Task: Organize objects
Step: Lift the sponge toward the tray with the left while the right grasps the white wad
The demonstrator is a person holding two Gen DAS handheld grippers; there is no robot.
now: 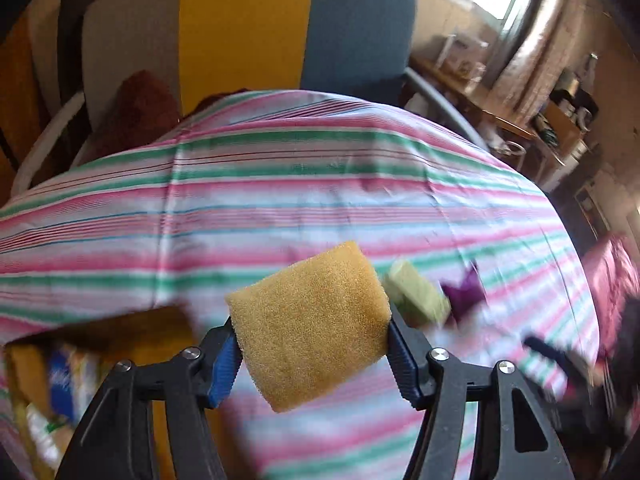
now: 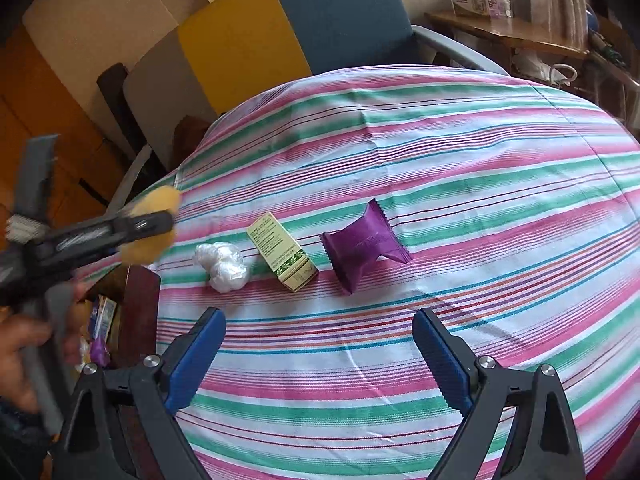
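My left gripper (image 1: 310,346) is shut on a yellow sponge (image 1: 310,326), held in the air above the striped tablecloth (image 1: 280,184); its blue pads press both sides of the sponge. In the right wrist view the same sponge (image 2: 154,226) shows at the left, over the table's edge. My right gripper (image 2: 320,344) stands open above the cloth with nothing between its fingers. Beyond it lie a crumpled white plastic wad (image 2: 222,266), a small green box (image 2: 282,258) and a purple sachet (image 2: 362,248), in a row on the table.
A wooden box (image 2: 136,312) holding several packets sits at the table's left side, below the sponge. A blue chair (image 2: 340,16) and a yellow panel (image 2: 236,40) stand behind the table. A cluttered wooden shelf (image 2: 504,32) is at the back right.
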